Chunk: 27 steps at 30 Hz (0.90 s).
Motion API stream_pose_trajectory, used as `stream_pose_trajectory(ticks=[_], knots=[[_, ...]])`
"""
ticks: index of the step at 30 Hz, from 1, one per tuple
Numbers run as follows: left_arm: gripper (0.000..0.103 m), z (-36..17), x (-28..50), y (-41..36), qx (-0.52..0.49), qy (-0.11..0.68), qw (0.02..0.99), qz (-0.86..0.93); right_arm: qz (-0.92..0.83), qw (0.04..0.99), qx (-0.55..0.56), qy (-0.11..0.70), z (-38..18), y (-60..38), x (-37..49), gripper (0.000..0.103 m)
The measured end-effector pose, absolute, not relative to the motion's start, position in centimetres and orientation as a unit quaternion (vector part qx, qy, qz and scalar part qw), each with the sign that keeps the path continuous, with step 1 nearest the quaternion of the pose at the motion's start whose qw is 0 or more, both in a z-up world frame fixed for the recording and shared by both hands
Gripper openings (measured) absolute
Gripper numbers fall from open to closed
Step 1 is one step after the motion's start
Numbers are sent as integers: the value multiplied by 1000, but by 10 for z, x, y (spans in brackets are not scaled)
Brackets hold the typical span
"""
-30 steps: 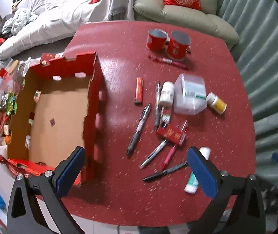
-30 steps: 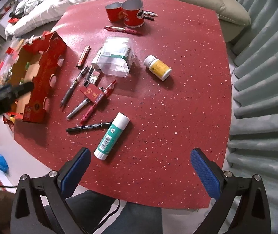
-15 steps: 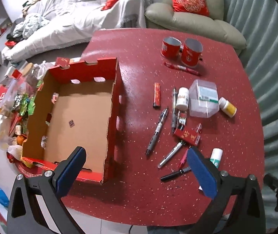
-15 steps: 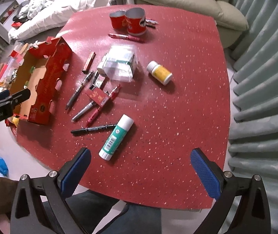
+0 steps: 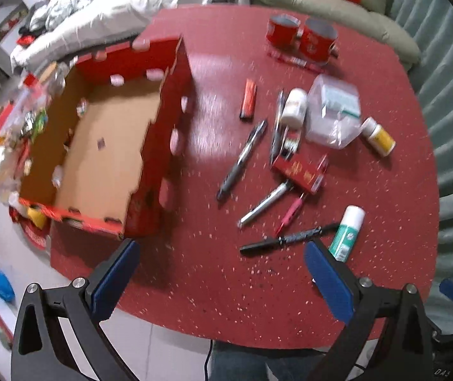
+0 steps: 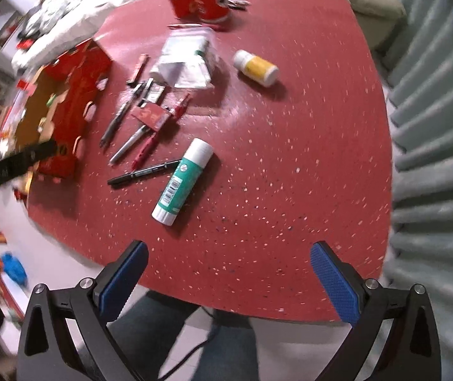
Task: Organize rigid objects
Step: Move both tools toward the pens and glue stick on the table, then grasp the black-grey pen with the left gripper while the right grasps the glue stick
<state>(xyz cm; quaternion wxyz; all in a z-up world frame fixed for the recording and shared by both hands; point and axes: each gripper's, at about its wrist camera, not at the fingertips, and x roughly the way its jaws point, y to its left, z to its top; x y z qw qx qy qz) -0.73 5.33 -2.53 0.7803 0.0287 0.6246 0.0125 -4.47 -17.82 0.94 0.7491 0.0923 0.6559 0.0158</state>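
Left gripper spread wide, nothing between its ribbed blue pads; right gripper likewise wide apart and empty, hovering over the near table edge; table glossy red with pale speckles, rounded corners.

Cardboard box open-topped, red print outside, plain brown inside, scalloped cut-outs along the walls, sits at the table's left edge; far side blurred by motion.

Loose things lie right of the box, well apart from both grippers: glue stick a cylinder with white cap and teal label, barcode visible but text too small to read; black marker thin, its tip touching the glue stick; silver pen and pink pen side by side; dark pen near the box; flat red packet with gold characters, unreadable; red lighter; clear plastic container with white and green label, blurred; small yellow-labelled pill bottle on its side; white bottle; two red tin cups at the far edge, a red pen just in front.

Left gripper's arm crosses the right view's left edge, writing on it smeared.
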Motion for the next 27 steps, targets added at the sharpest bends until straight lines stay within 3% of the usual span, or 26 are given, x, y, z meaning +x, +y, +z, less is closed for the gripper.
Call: stream_pose_trajectory(ticks=[5, 27], knots=[[103, -45, 2, 58, 44, 629, 776, 3, -1, 736, 140, 663, -7, -177, -41, 103], [103, -74, 63, 70, 78, 664, 739, -83, -80, 706, 158, 686, -26, -144, 15, 103]])
